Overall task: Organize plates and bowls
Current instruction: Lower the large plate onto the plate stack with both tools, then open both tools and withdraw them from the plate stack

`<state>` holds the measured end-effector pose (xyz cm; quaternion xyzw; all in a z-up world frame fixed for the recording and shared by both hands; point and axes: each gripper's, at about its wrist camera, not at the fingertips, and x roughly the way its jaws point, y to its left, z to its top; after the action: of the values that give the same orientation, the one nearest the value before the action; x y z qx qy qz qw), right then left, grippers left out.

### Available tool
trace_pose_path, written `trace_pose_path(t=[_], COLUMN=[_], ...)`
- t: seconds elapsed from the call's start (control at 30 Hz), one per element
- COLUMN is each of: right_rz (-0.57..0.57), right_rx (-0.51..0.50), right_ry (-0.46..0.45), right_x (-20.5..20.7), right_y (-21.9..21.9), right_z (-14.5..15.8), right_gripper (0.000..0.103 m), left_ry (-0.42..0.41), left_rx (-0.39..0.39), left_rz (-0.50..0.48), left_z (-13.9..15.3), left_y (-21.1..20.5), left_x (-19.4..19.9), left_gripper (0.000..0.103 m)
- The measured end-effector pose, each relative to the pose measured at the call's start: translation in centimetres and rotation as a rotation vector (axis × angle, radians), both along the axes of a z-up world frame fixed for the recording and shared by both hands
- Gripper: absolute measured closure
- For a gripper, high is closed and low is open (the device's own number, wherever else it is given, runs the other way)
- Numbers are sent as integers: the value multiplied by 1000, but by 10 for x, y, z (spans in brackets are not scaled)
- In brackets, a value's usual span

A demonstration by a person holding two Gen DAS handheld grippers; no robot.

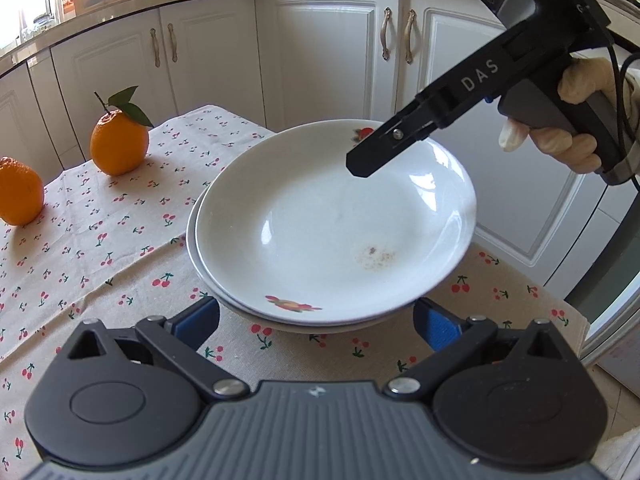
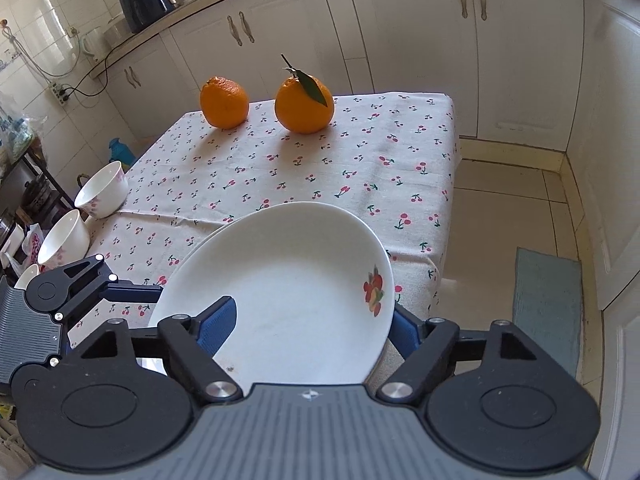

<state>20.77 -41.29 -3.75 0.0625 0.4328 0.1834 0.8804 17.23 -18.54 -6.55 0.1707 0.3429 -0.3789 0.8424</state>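
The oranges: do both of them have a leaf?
No, only the right orange carries a stem and green leaf; the left orange has none.

Near edge: two stacked white ceramic plates (image 1: 332, 220) fill it.
Far end: two oranges (image 2: 305, 105) stand there.
Middle: bare cherry-print tablecloth (image 2: 320, 168) between plates and oranges.
Left edge: two white bowls (image 2: 103, 190).

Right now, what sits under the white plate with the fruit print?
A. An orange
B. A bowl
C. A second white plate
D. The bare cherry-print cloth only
C: the rim of a second white plate shows just beneath the top plate, the two stacked on the cherry-print cloth.
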Motion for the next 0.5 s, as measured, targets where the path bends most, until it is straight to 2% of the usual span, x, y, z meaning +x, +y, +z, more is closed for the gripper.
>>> trace_pose_path(t=[0.3, 0.37, 0.5], right_rz=[-8, -2, -3], right_rx=[-52, -47, -78], right_ry=[-1, -20, -70], right_x=[-5, -8, -17], right_y=[3, 4, 13], right_z=[0, 4, 14], right_gripper=[15, 6, 0], left_ry=[-18, -11, -19], left_rx=[-10, -22, -34], left_rz=[5, 10, 25], left_z=[0, 1, 4], left_y=[2, 4, 9], left_x=[-3, -3, -4], left_gripper=[0, 0, 0])
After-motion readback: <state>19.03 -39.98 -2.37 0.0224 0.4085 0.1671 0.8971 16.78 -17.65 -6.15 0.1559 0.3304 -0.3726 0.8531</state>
